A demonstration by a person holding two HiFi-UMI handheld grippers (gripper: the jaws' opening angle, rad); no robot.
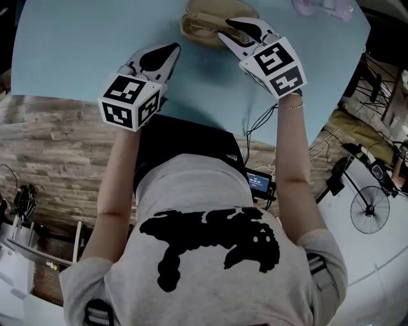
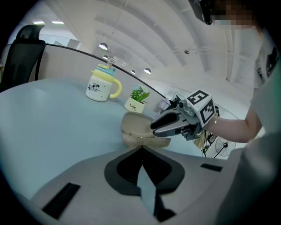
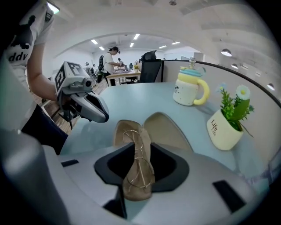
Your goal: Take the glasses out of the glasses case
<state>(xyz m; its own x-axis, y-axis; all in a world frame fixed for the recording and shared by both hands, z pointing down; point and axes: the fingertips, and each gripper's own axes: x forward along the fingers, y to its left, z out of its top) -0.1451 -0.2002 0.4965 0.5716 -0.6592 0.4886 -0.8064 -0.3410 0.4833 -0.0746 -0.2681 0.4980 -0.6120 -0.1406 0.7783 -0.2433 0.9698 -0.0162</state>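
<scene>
A tan glasses case (image 1: 199, 27) lies open at the far middle of the pale blue table (image 1: 76, 44). Gold-wire glasses (image 3: 134, 138) rest lengthwise in its tray, and the lid (image 3: 166, 131) lies flat to the right. My right gripper (image 1: 231, 30) hangs over the case pointing steeply down. In the right gripper view its jaws (image 3: 137, 151) stand apart, with the tray and glasses in the gap; I see no pad pressing on them. My left gripper (image 1: 173, 48) hovers left of the case (image 2: 135, 132), fingertips together (image 2: 141, 151), holding nothing.
A white mug with a yellow handle (image 3: 189, 90) and a small potted plant (image 3: 226, 127) stand behind the case. A pale purple object (image 1: 322, 6) sits at the table's far right. The table's near edge runs just in front of the person's body.
</scene>
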